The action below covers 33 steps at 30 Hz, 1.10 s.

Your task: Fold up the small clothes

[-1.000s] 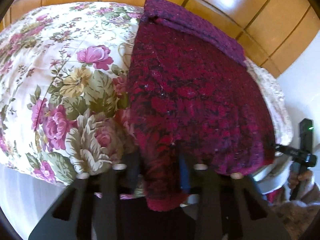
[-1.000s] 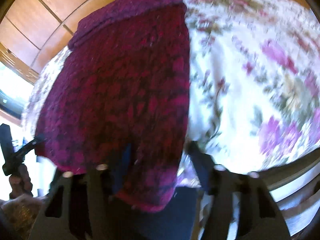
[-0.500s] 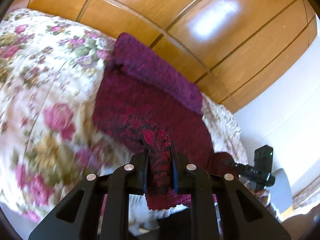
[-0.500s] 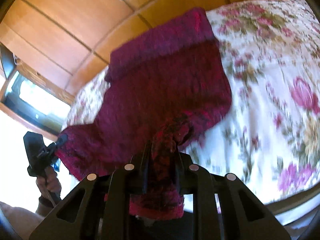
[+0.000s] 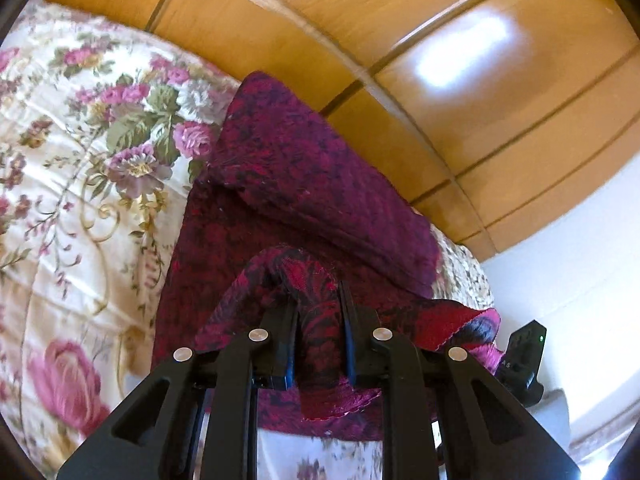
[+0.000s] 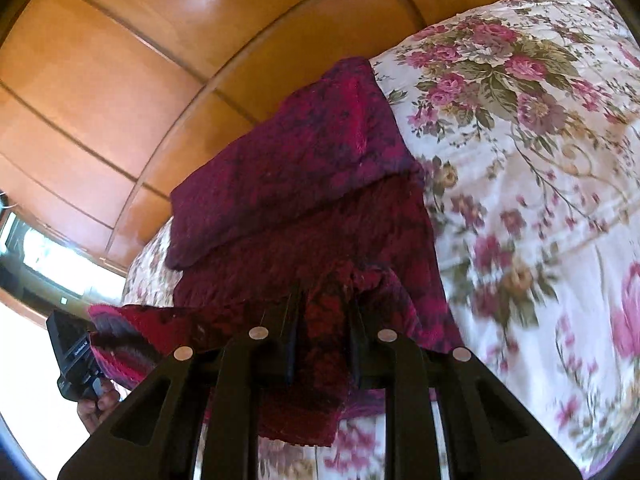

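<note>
Left gripper (image 5: 318, 312): jaws pinched tight on a bunched near hem of the magenta knit garment (image 5: 288, 184). Right gripper (image 6: 322, 312): likewise clamped on the same hem, lifted off the floral bedspread (image 6: 520, 184). Garment's far end lies folded over on the bedspread. Beyond, wood-panelled wall (image 5: 440, 60). Small print on the other gripper's body, unreadable.

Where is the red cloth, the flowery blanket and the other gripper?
cloth (image 5: 304, 168): left wrist view, on its folded-over far band.
blanket (image 6: 520, 128): right wrist view, on a bare patch with roses.
left gripper (image 6: 74, 354): right wrist view, on its black body at the cloth's corner.
</note>
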Available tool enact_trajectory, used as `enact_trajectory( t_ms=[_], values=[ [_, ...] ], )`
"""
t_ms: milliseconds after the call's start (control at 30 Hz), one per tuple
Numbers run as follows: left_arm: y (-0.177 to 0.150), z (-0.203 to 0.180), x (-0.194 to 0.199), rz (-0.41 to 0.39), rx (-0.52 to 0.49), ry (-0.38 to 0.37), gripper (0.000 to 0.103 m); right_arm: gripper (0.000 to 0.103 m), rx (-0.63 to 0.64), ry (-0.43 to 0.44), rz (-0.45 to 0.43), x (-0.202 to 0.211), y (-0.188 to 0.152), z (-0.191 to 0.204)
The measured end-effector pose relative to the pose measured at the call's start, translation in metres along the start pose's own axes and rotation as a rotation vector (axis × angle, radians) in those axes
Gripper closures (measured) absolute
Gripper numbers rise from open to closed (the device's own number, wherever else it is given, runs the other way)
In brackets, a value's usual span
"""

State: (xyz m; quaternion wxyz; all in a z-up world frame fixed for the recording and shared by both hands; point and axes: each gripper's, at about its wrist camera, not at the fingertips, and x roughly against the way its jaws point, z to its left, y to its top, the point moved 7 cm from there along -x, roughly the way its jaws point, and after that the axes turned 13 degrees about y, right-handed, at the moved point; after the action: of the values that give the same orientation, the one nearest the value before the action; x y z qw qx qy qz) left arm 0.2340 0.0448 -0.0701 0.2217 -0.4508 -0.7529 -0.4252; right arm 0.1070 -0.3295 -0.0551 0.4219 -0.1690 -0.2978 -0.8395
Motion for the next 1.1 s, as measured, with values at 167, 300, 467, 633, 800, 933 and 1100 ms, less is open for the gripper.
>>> enact_trajectory(
  t_ms=[167,300,467,633,800,933,1100],
  values=[
    [0.013,0.017,-0.027,0.078,0.105,0.020,0.083,0.081,-0.025,-0.022,0.019,-0.020,0.014,-0.008],
    [0.026,0.032,-0.023,0.096,0.221,-0.040,0.062,0.064,-0.063,0.031,0.010,-0.025,0.027,-0.010],
    [0.041,0.047,0.002,0.028,0.266,-0.060,0.025,0.013,-0.097,0.122,-0.093,-0.009,0.044,-0.004],
    [0.043,0.064,0.030,-0.034,0.255,-0.051,0.022,0.011,-0.066,0.092,-0.130,0.012,0.044,-0.007],
    [-0.004,0.073,0.027,0.009,0.112,-0.010,0.022,0.013,0.003,-0.017,-0.071,0.024,0.006,-0.027],
    [-0.038,0.069,0.021,0.027,0.022,0.000,0.022,0.023,0.017,-0.082,-0.022,0.018,-0.019,-0.048],
    [-0.054,0.058,0.004,0.041,-0.079,0.104,0.068,0.061,0.031,-0.080,-0.015,0.009,-0.024,-0.050]
  ],
)
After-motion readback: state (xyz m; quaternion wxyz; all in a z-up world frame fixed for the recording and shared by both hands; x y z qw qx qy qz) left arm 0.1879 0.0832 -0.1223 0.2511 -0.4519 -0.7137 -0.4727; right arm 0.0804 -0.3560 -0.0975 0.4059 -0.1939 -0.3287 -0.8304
